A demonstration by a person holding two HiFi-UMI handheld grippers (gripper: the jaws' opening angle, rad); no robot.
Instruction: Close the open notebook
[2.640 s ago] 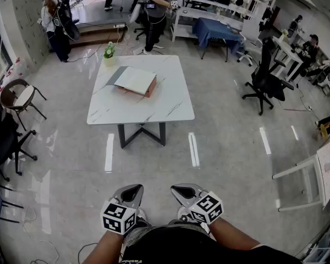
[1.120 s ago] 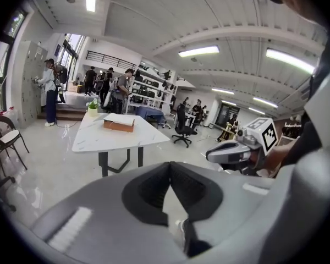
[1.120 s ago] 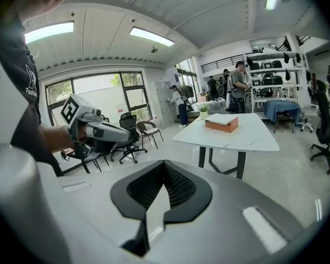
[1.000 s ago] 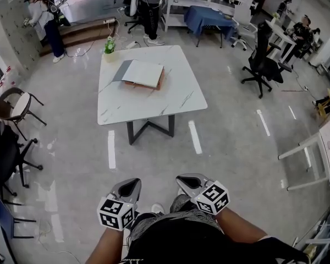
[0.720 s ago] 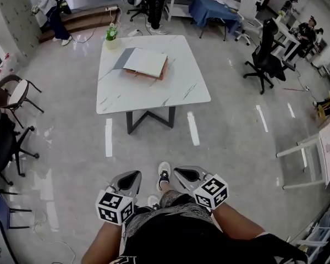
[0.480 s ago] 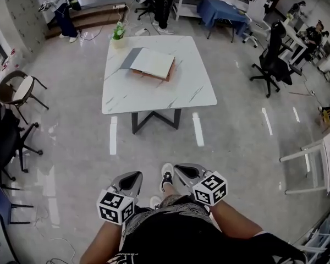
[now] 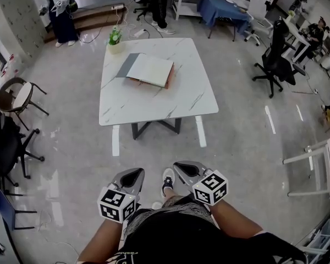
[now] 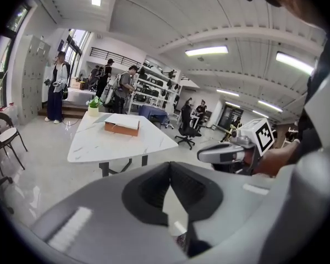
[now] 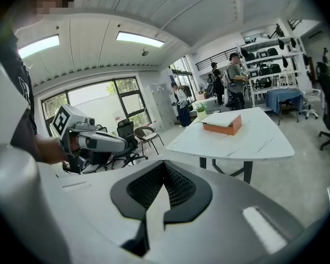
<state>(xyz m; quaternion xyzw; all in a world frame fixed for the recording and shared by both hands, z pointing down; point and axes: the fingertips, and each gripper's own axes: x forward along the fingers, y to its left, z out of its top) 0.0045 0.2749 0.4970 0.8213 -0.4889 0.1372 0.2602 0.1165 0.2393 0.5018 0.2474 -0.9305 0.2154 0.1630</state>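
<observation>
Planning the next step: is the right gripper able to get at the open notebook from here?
Probably not yet. The right gripper hangs at the person's waist, and a stretch of floor separates it from the table holding the notebook.

The notebook (image 7: 149, 70) lies open on the far left part of the table (image 7: 176, 100), turned a little askew to the table's edges. A white page faces up. A grey cover is spread flat to the left. Under the page, a thick orange-brown block shows along the near and right sides.
</observation>
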